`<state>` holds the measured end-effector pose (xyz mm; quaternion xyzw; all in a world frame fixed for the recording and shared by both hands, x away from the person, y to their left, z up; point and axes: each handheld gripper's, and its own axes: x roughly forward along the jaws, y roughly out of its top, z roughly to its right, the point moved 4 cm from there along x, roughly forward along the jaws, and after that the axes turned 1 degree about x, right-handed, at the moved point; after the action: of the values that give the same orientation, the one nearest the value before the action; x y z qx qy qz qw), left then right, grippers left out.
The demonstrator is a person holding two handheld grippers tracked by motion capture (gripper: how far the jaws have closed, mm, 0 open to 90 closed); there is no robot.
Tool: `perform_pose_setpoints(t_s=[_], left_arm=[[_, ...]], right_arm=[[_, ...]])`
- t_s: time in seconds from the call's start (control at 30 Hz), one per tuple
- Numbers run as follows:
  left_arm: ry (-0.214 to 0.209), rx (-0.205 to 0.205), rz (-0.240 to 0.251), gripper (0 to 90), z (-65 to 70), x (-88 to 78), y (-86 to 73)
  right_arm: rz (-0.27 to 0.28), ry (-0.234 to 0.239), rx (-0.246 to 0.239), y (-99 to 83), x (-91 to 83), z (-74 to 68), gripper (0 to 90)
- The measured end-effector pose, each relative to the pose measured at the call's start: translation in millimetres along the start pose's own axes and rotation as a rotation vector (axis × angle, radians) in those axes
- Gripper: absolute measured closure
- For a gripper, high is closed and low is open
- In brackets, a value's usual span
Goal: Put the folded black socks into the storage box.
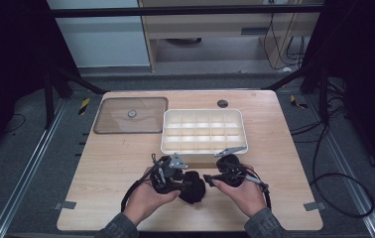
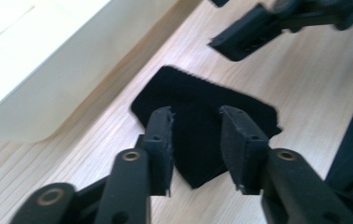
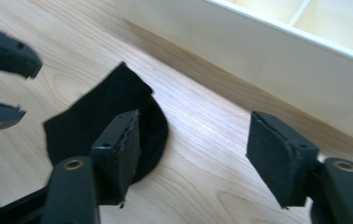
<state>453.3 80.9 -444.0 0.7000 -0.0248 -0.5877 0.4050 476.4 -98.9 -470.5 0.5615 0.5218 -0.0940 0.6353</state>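
Both my tools are open right now: left tool (image 2: 195,140) jaws sit over the black cloth (image 2: 202,107), right tool (image 3: 202,158) spread wide beside it. Cloth's flat on the surface (image 1: 111,163), near the divided tray (image 1: 204,148).

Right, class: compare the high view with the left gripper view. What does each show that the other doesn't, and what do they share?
High view alone: the clear lid lying left of the tray, both hands, the whole table, and the tray's compartments.

Left gripper view alone: its own two jaws up close, parted above the cloth's near corner.

Both: the black cloth, the cream divided tray, the wooden tabletop and the right gripper.
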Motion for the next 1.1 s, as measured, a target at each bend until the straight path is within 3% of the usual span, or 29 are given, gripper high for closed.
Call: perform_pose_setpoints(t_s=[0.17,0.33,0.63,0.8,0.93,1.1], left_arm=[[0.044,-0.026,-0.005,52.2,-13.9,-7.7,-11.2],[0.070,-0.051,-0.013,44.4,-26.3,-11.6,-24.7],[0.131,-0.134,-0.036,14.0,-55.6,-16.4,-60.5],[0.155,-0.189,-0.006,10.4,-72.4,-20.6,-77.1],[0.186,-0.206,0.002,10.1,-82.3,-23.9,-87.9],[0.183,-0.235,0.010,9.4,-89.1,-27.3,-96.8]], right_arm=[[0.024,0.012,0.008,9.0,-1.3,-12.2,25.4],[0.010,0.014,0.004,14.5,-0.8,-21.0,23.2],[-0.026,0.014,0.001,23.7,-2.9,-37.3,15.2],[-0.056,0.006,0.025,24.6,-4.4,-39.7,20.9],[-0.076,-0.012,0.045,26.5,-1.9,-40.9,23.8],[-0.108,-0.027,0.035,25.1,5.5,-42.1,24.3]])
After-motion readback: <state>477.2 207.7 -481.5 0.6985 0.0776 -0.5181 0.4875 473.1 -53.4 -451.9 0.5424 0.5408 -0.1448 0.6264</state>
